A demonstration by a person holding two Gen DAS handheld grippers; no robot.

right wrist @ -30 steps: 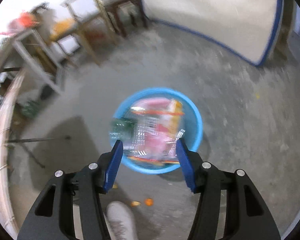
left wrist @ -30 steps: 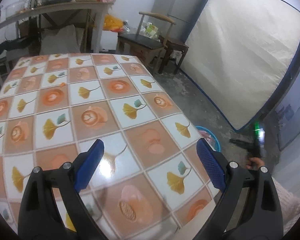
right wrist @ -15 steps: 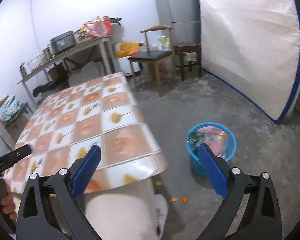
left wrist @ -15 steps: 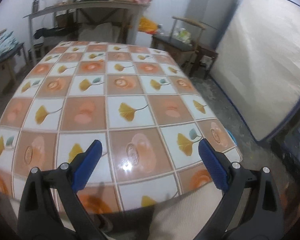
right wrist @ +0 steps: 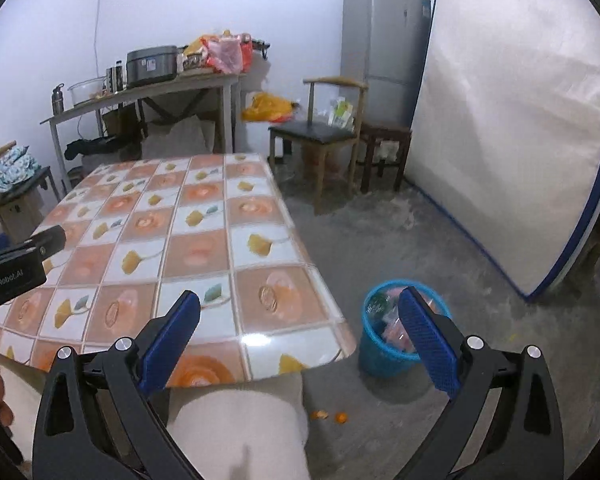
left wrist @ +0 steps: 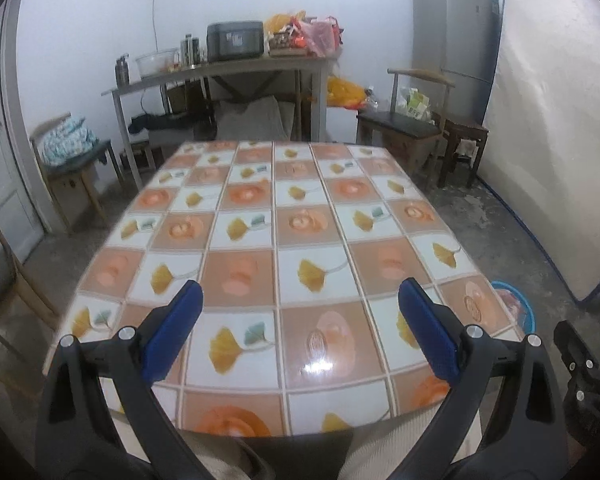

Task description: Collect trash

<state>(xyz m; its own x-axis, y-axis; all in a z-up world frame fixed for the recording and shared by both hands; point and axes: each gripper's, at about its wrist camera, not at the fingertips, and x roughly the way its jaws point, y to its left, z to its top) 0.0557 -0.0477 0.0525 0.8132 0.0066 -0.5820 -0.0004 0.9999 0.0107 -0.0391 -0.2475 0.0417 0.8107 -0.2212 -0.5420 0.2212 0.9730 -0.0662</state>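
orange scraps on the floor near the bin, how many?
2. One orange peel piece and one small round orange piece lie side by side on the concrete floor, between the table edge and the blue trash basket. More could be hidden under the table.

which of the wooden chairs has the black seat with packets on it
The wooden armchair beside the grey fridge; the chair at far left holds a patterned bundle instead.
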